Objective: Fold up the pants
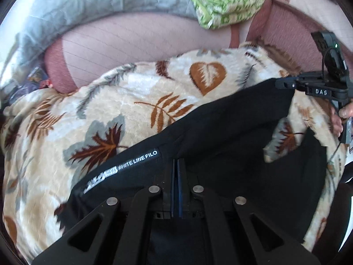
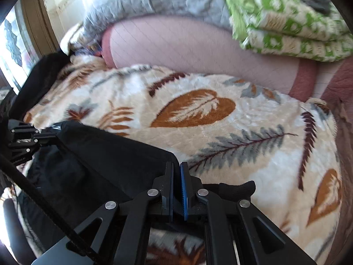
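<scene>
Left gripper (image 1: 176,165) at bottom centre of left view, jaws pinched together on black pants (image 1: 220,132), near white-lettered label (image 1: 123,170). Right gripper (image 2: 177,170) at bottom centre of right view, blue-padded jaws clamped on another edge of pants (image 2: 99,154). Pants stretched between both grippers, lifted over leaf-print blanket (image 1: 77,121), filling lower centre and right of left view. Right gripper also seen at right edge of left view (image 1: 284,84), biting fabric. Upper frame: pink cushion (image 1: 136,42), grey quilt (image 1: 99,0), green-patterned cloth (image 1: 227,2).
</scene>
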